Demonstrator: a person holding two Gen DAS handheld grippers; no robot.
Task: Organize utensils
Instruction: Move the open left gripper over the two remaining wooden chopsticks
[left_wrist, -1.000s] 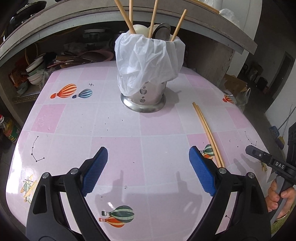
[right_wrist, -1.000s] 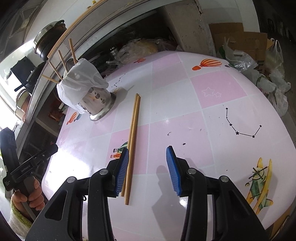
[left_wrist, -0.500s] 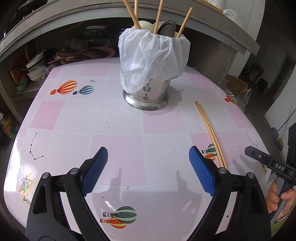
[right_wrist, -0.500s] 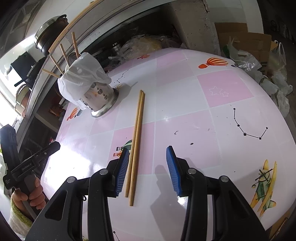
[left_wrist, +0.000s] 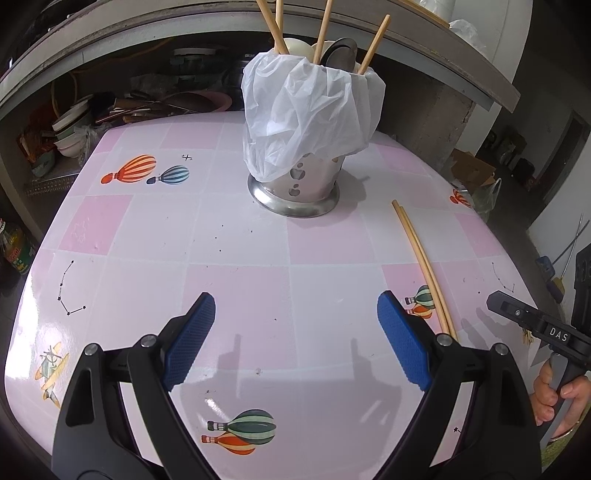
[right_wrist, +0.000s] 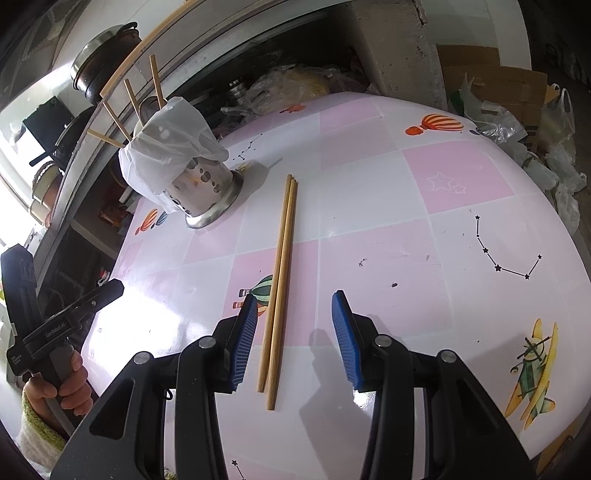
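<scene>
The right claw (right_wrist: 291, 332) hangs released above a pair of chopsticks (right_wrist: 280, 280) lying side by side on the table (right_wrist: 461, 173), its pink-and-white cover printed with balloons and stars. The left claw (left_wrist: 295, 338) gapes wide, empty. Beyond, a steel utensil holder (left_wrist: 306, 184), draped in a plastic bag (left_wrist: 306, 114), holds chopsticks and spoons beneath cluttered shelves.

Chopstick pair (right_wrist: 279, 280) flat on table (right_wrist: 388, 192), between parted hand-held gripper (right_wrist: 293, 341) fingers.
</scene>
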